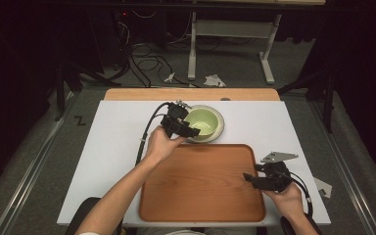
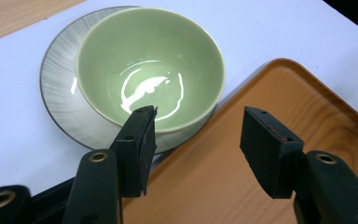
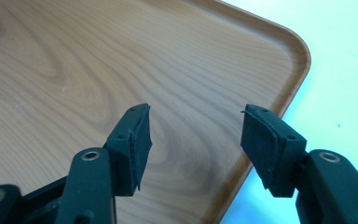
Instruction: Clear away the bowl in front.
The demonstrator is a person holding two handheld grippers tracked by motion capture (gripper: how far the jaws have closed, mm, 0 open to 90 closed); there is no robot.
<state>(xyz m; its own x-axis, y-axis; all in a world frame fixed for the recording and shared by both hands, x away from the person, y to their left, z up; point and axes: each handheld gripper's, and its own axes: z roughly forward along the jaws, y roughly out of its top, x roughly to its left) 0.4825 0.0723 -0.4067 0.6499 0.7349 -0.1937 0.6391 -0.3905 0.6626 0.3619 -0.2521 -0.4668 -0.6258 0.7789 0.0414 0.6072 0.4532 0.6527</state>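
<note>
- I read the left gripper [image 1: 192, 130] at the 7 o'clock rim of the green bowl [image 2: 149, 65]; jaws spread, pinching nothing.
- The bowl stands upright on a grey plate [image 2: 60, 100], at 12 o'clock on the white counter [image 1: 112, 147], just beyond the wooden tray [image 1: 200, 196].
- I read the right gripper [image 1: 247, 177] over the tray's 3 o'clock edge; jaws spread, empty.
</note>
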